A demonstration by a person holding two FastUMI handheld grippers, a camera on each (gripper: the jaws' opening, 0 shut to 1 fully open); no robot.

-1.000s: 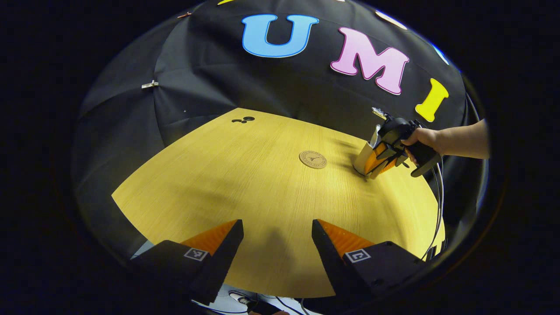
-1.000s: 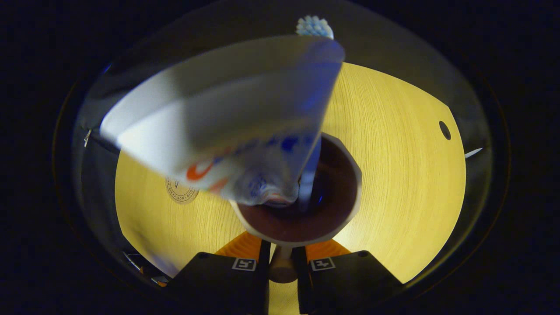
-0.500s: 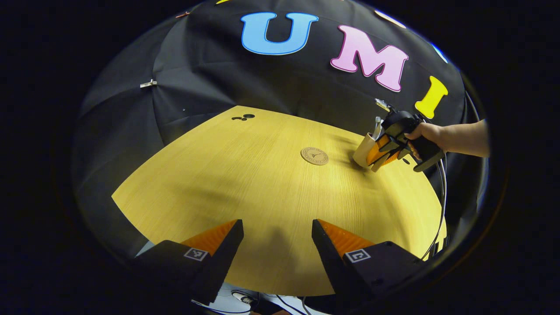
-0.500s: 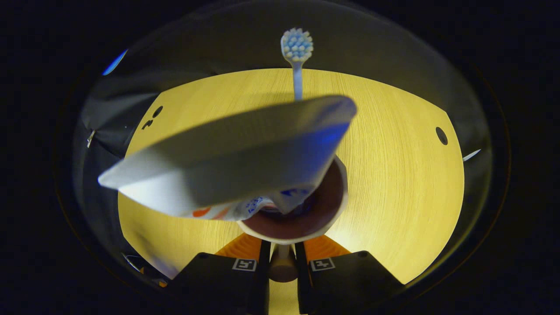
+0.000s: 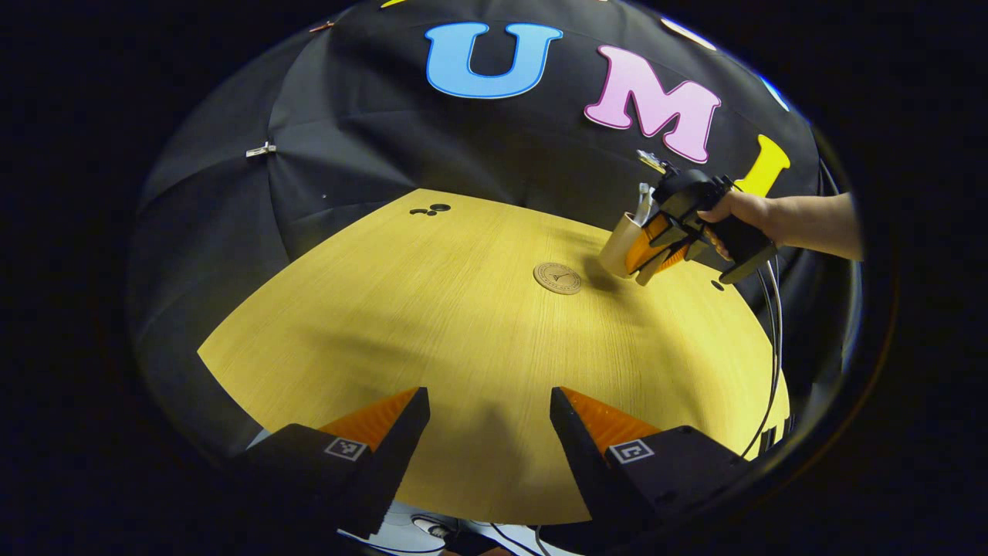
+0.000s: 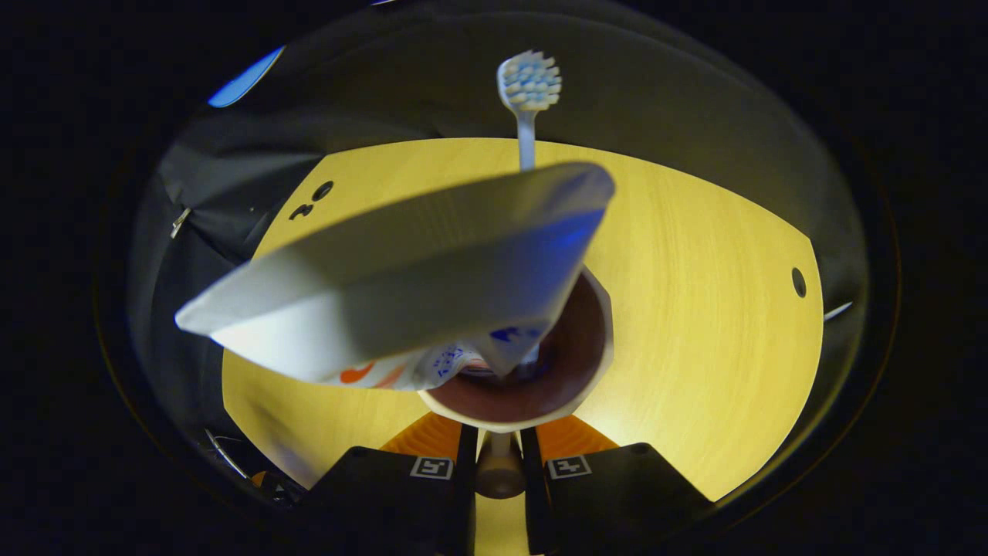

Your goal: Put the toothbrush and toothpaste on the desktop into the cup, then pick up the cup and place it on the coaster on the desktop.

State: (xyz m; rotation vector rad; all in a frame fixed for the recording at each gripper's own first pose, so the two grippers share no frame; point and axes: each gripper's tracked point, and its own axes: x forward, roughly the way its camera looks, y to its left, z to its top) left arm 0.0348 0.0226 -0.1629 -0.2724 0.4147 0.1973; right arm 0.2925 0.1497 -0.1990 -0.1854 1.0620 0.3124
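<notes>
The left gripper [image 5: 486,432] gapes wide over the near table [image 5: 432,324] edge. At two o'clock beyond it, just right of the coaster [image 5: 557,278], the right gripper [image 6: 498,463] clamps the lifted cup [image 6: 525,386], with toothpaste [image 6: 401,270] and toothbrush [image 6: 529,85] inside.

A: What stands around the coaster [image 5: 557,278] on the table [image 5: 432,324]?

B: Bare wood on every side. The nearest thing is the cup [image 5: 620,245], at its two o'clock in the left gripper view, tilted and clear of the tabletop in the right gripper [image 5: 647,255].

A: And above that cup?

B: The toothpaste [image 6: 401,286] and toothbrush [image 6: 528,100] stick out of its mouth, crowding the right gripper view from nine to twelve o'clock.
</notes>
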